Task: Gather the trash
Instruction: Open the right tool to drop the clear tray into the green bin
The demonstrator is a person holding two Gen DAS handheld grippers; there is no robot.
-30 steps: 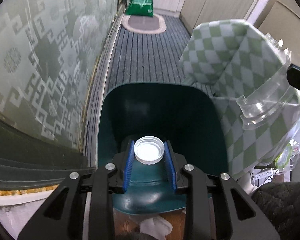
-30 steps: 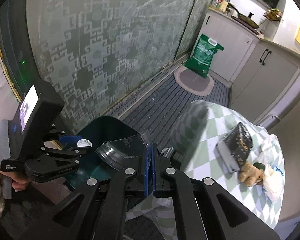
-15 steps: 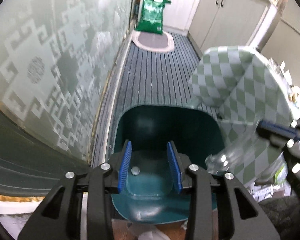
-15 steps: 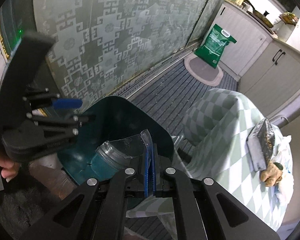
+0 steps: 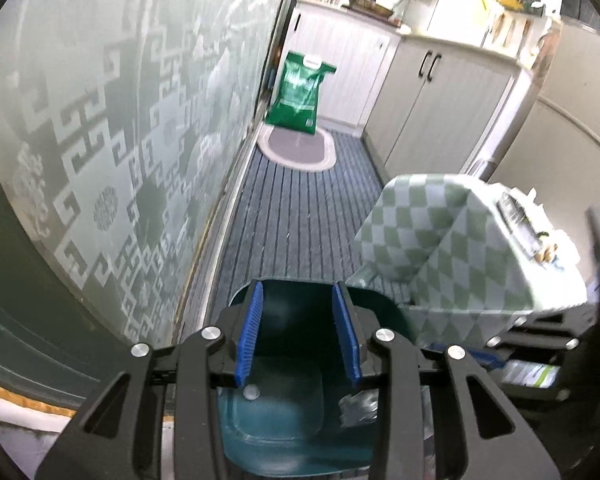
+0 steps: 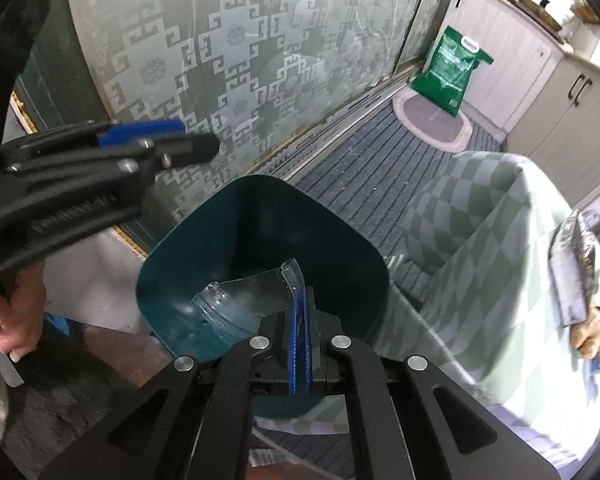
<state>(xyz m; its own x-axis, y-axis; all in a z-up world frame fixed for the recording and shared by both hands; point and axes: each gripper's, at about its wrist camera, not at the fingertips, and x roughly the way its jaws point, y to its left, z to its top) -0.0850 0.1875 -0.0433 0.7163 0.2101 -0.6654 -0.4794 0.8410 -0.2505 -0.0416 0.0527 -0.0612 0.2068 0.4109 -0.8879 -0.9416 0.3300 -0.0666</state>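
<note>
The right gripper [image 6: 299, 336] has its jaws closed on the edge of a clear plastic piece [image 6: 240, 304], a torn bit of packaging by the look of it. The piece hangs inside the mouth of the dark teal bin [image 6: 340, 248], reaching left and slightly up from the blue pads, with its rounded end low over the bin's floor. It is already within the rim, so the drop calls only for the jaws to part; the bin lies straight below and ahead of them.

The left gripper [image 5: 298, 336] stands with its jaws partly apart and nothing between them. Through the gap the same bin [image 5: 276, 432] shows, with a small white cap [image 5: 251, 392] lying on its bottom and, to the right, a pale crumpled shape that may be the plastic piece, though blur makes that uncertain. In the right view the left gripper [image 6: 162, 146] sits up and to the left of the bin, above its rim and clear of it, so the right hand is the nearer one.

More litter waits on the table [image 6: 500, 240] under its green-checked cloth: a dark foil wrapper [image 6: 576, 264] and some food scraps by the edge. A green sack [image 6: 448, 72] stands on the floor by the cabinets; its print is too small to read.
</note>
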